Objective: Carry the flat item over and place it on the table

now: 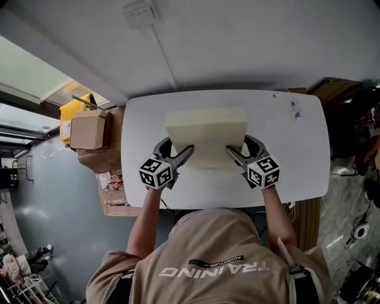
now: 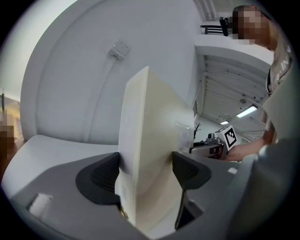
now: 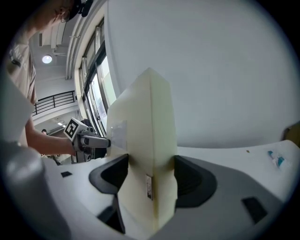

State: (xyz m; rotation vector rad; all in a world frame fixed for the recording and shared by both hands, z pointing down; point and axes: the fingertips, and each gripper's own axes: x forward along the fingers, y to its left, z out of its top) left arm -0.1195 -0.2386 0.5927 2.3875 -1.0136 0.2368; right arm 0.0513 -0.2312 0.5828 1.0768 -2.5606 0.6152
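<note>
A thick cream foam slab (image 1: 206,135) is held flat over the white table (image 1: 297,154), near its middle. My left gripper (image 1: 189,152) is shut on the slab's near left corner. My right gripper (image 1: 230,151) is shut on its near right corner. In the left gripper view the slab (image 2: 145,140) stands edge-on between the two dark pads, with the other gripper beyond it (image 2: 216,143). In the right gripper view the slab (image 3: 147,140) is squeezed between the pads, and the left gripper (image 3: 82,136) shows behind it. Whether the slab's underside touches the table is hidden.
A cardboard box (image 1: 87,130) and a yellow case (image 1: 70,113) stand on the floor left of the table. A small blue item (image 1: 295,109) lies near the table's far right corner. A wall socket (image 1: 141,13) is mounted on the wall beyond. Dark clutter (image 1: 356,130) sits at the right.
</note>
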